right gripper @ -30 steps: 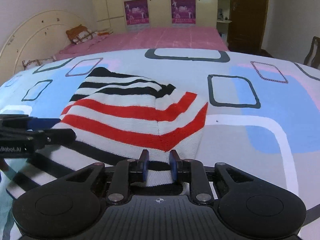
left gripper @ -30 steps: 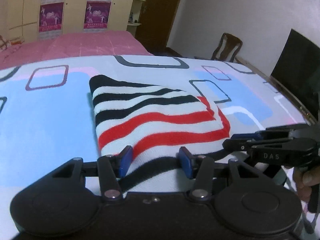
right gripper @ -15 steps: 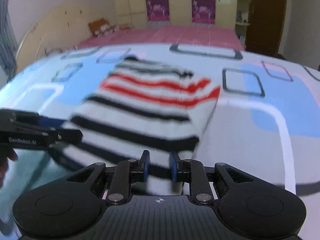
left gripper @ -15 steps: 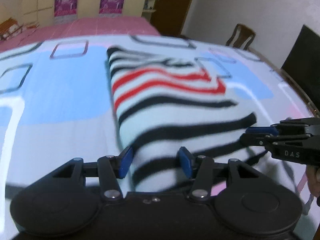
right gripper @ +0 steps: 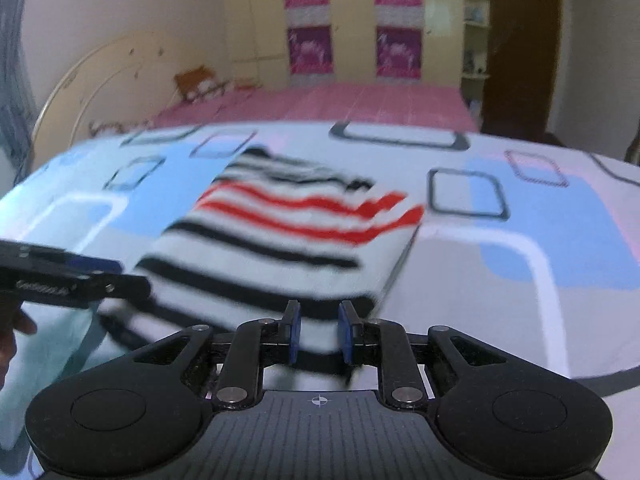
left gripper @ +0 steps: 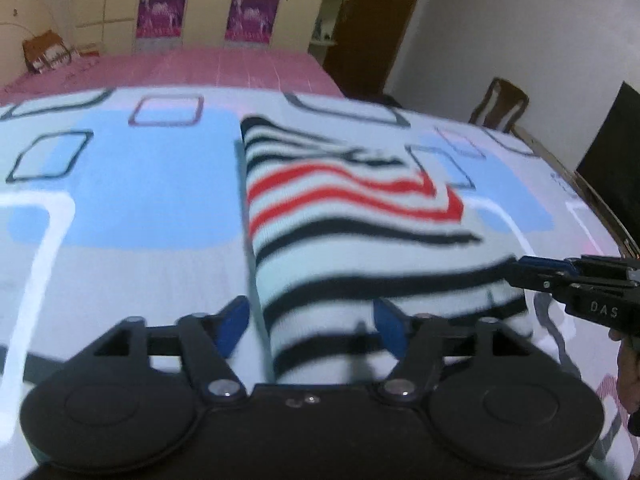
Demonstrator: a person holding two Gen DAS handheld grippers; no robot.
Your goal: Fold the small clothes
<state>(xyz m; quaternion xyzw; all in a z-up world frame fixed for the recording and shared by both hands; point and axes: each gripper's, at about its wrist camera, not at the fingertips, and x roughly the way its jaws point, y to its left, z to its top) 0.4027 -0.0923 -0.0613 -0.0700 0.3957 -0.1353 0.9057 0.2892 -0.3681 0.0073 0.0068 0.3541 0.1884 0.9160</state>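
Sweater [left gripper: 344,240], striped black, white and red, lies folded on the patterned sheet [left gripper: 120,184], its near edge under both grippers. "DAS" reads on the right gripper's side in the left view; the lettering on the left one is too blurred to read. Left gripper [left gripper: 310,326] points down over the near left corner, jaws opening, cloth between them but the pads off it. Right gripper [right gripper: 319,330] is clamped narrowly on the near right hem. Bare sheet stretches left, right and far of the sweater.
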